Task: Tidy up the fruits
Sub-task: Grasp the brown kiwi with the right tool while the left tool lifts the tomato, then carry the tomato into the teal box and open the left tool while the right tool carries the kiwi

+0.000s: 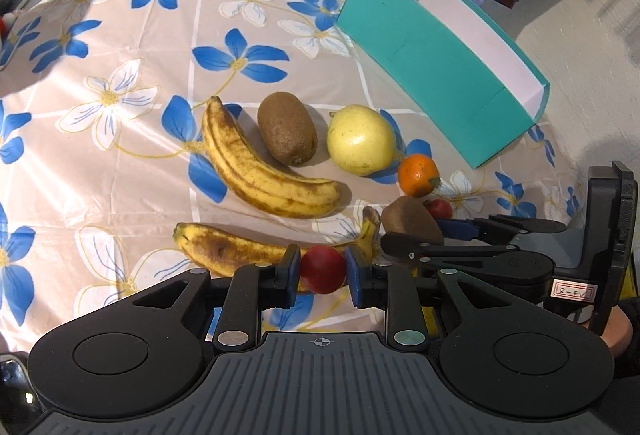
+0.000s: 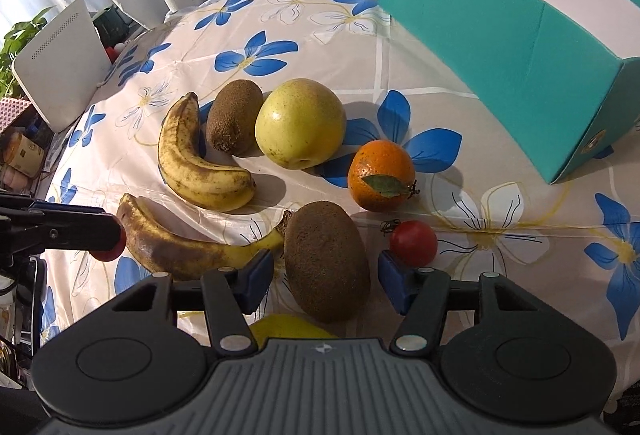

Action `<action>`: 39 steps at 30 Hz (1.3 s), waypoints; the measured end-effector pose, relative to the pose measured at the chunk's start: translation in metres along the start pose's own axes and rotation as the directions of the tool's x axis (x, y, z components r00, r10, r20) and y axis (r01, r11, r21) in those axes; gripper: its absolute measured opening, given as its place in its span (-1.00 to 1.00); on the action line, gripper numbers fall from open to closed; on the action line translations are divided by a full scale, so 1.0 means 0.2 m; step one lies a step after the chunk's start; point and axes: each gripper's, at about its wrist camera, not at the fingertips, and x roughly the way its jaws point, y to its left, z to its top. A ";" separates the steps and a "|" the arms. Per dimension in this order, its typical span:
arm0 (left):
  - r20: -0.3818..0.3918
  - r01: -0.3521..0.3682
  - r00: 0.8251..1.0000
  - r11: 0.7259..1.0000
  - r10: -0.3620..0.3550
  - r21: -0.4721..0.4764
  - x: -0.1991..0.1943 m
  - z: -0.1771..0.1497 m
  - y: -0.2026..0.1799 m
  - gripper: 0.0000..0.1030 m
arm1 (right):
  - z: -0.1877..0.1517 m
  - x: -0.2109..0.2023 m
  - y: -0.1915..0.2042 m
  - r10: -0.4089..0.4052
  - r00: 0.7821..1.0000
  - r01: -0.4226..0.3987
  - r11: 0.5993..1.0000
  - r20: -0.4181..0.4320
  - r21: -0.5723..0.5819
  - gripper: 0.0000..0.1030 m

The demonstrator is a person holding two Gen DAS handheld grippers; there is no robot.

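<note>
Red and round, a tomato [image 1: 322, 269] sits clamped between the blue pads of the left gripper [image 1: 322, 271], low over the flowered worktop [image 1: 120, 35]. Behind it lies a browned banana [image 1: 224, 249], and at 12 o'clock from that a second banana [image 1: 260, 171] curves beside a kiwi [image 1: 286, 128] and a yellow-green pear [image 1: 360, 139]. An orange [image 2: 380, 175] rests at 4 o'clock of the pear, with another small tomato [image 2: 413, 243] just below it. The right gripper [image 2: 326, 277] has its jaws spread wide around a second kiwi [image 2: 326, 263], the pads standing clear of its skin on both sides. A teal box [image 2: 500, 47] stands open at 2 o'clock on the worktop, well apart from the fruit.
</note>
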 end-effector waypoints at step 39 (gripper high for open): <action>0.190 -0.167 0.975 0.936 0.111 0.311 0.42 0.83 -0.95 -0.46 | -0.11 -0.54 -0.33 -0.231 0.939 0.169 0.955 0.255 0.243 -0.14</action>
